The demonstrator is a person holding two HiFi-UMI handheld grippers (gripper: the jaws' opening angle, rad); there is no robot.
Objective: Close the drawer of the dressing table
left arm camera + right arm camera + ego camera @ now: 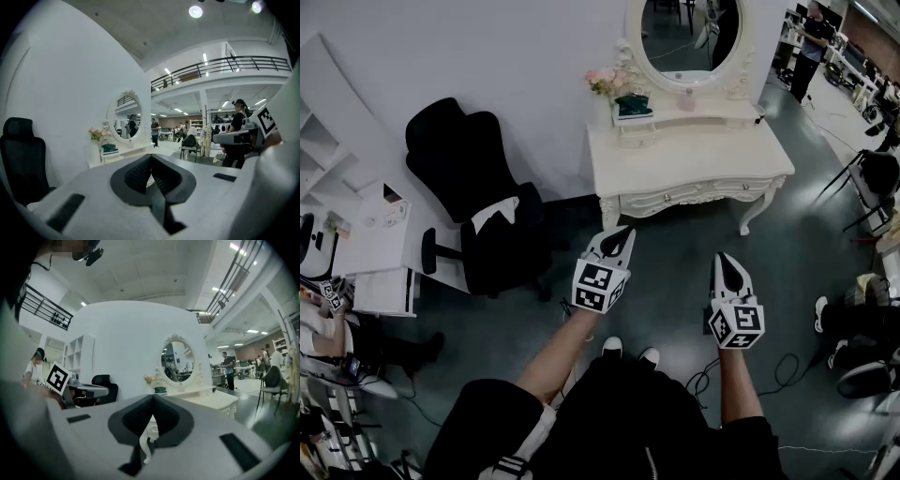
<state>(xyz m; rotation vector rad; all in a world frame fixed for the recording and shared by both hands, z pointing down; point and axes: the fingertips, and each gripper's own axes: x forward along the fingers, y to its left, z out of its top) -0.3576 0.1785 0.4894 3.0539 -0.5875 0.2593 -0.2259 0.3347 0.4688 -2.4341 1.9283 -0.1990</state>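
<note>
The white dressing table (689, 159) stands against the wall ahead, with an oval mirror (682, 37) and pink flowers (605, 81) on top. Its drawer front (703, 195) looks flush with the table's carved front edge. My left gripper (623, 234) is shut and empty, held in the air just short of the table's left front leg. My right gripper (727, 261) is also shut and empty, a little further back from the table. The left gripper view has the table (123, 153) beyond the shut left gripper (151, 158). In the right gripper view, a table leg (149, 434) shows under the right gripper (152, 400).
A black office chair (478, 202) stands left of the table. White shelving and a low desk (380, 246) fill the far left. Cables (787, 370) lie on the dark floor at the right, near black chairs and stands (877, 178). My shoes (628, 352) show below the grippers.
</note>
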